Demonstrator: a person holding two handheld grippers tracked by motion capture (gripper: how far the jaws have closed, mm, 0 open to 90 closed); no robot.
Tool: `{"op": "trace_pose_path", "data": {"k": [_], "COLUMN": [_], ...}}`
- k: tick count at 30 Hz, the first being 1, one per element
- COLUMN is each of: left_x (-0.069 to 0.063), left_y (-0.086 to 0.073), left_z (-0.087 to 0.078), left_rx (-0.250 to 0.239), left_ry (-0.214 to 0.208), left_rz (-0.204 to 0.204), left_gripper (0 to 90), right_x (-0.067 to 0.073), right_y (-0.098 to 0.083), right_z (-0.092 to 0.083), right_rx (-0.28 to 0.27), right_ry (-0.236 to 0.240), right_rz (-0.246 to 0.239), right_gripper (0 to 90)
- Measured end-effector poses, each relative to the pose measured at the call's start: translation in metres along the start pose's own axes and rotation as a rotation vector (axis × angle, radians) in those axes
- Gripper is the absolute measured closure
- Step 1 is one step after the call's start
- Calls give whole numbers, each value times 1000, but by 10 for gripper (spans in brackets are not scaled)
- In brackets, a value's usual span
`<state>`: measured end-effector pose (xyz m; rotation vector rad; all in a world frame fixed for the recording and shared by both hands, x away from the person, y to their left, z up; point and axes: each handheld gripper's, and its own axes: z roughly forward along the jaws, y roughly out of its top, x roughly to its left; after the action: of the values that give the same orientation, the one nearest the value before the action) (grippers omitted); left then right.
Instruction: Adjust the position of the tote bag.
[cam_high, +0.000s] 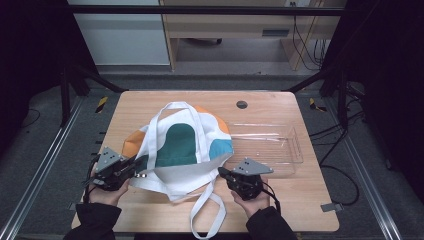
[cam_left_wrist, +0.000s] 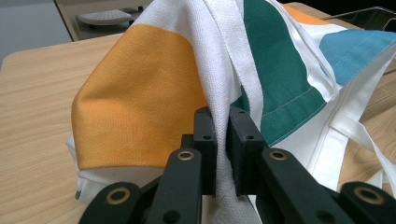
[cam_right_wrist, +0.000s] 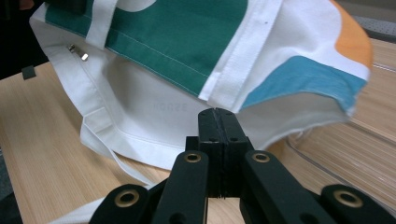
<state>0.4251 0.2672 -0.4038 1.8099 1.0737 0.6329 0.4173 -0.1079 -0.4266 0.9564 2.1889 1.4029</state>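
A white tote bag (cam_high: 180, 145) with green, orange and blue patches lies across the middle of the table, its mouth toward the near edge. My left gripper (cam_high: 142, 167) is at the bag's left corner. In the left gripper view the left gripper (cam_left_wrist: 223, 126) is shut on a fold of the bag's (cam_left_wrist: 140, 93) white cloth. My right gripper (cam_high: 222, 172) sits at the bag's near right corner. In the right gripper view the right gripper (cam_right_wrist: 217, 116) has its jaws pressed together with nothing between them, just short of the bag (cam_right_wrist: 177, 42).
A clear plastic tray (cam_high: 295, 150) stands right of the bag, partly under its blue corner. One white handle strap (cam_high: 207, 210) loops toward the table's near edge between my hands. A small round hole (cam_high: 242, 104) marks the far side of the wooden table.
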Motion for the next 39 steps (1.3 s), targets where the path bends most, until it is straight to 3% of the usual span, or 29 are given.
{"op": "trace_pose_path", "data": {"k": [11,18,23,39], "left_x": [0,-1,0,-2], "left_y": [0,1,1,5], "left_z": [0,0,0,-1], "left_rx": [-8,-14,-22,-46], "left_ry": [-5,-9,-12,-11], "left_rz": [-3,-3,-5,-5], "left_gripper": [825,831,836,842], "right_x": [19,37,44,49], "right_y": [2,-4,-10,-26], "right_z": [29,67,83,108], "right_rx": [10,84,103,196], "right_ry": [17,22,14,15], "right_rz": [-17,-42,-42,-32], "right_gripper": [900,900,900,900]}}
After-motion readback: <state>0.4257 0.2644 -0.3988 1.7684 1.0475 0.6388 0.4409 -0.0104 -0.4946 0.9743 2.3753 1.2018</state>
